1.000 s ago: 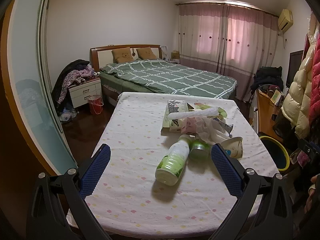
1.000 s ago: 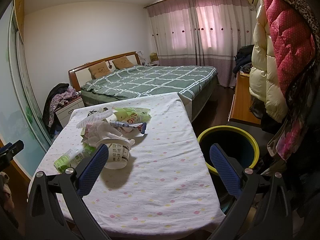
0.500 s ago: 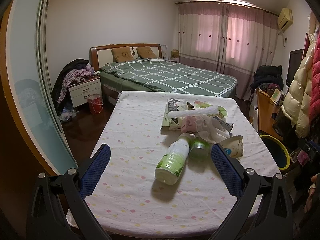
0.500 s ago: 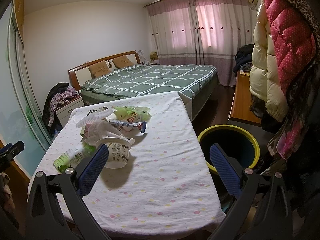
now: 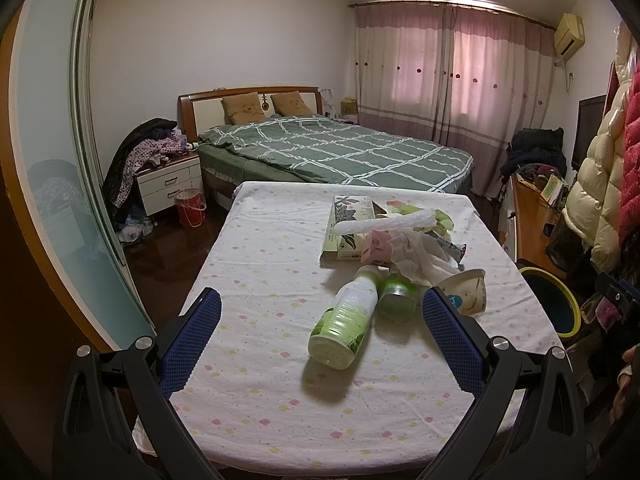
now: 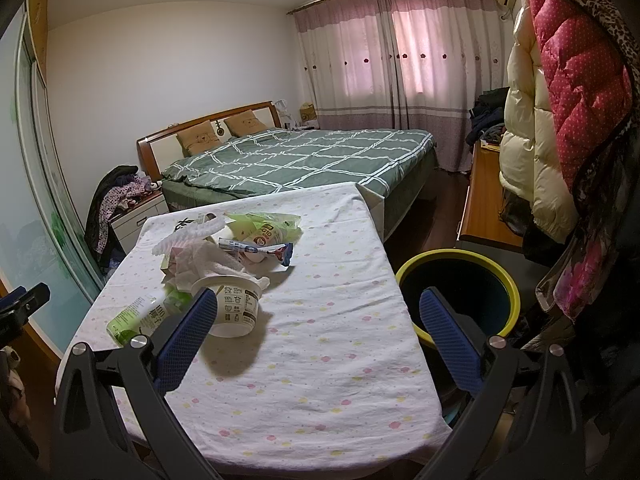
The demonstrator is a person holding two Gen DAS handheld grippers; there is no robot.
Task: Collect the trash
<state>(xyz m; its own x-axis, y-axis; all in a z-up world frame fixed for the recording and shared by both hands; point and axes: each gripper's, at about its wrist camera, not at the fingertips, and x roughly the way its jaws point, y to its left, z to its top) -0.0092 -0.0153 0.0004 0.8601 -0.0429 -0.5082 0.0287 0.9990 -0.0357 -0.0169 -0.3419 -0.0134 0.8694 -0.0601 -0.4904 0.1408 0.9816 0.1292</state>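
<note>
A pile of trash lies on the cloth-covered table (image 5: 260, 272): a green-and-white bottle (image 5: 345, 320) on its side, a small green jar (image 5: 397, 300), a white paper cup (image 5: 466, 292) on its side, crumpled tissue (image 5: 416, 254), a tissue box (image 5: 348, 226) and wrappers. My left gripper (image 5: 320, 338) hangs open above the near table edge, the bottle between its fingers but untouched. In the right wrist view my right gripper (image 6: 316, 336) is open over the table; the cup (image 6: 236, 308) sits by its left finger. The yellow-rimmed bin (image 6: 460, 292) stands on the floor to the right.
A bed (image 5: 332, 152) with a green checked cover stands beyond the table. A nightstand (image 5: 170, 180) with clothes and a red bucket (image 5: 191, 208) are at the left. Hanging coats (image 6: 560, 120) and a wooden desk (image 6: 486, 196) crowd the right side.
Both views have shifted only slightly; the trash pile sits a little lower in the left wrist view. Nothing has been grasped or moved on the table.
</note>
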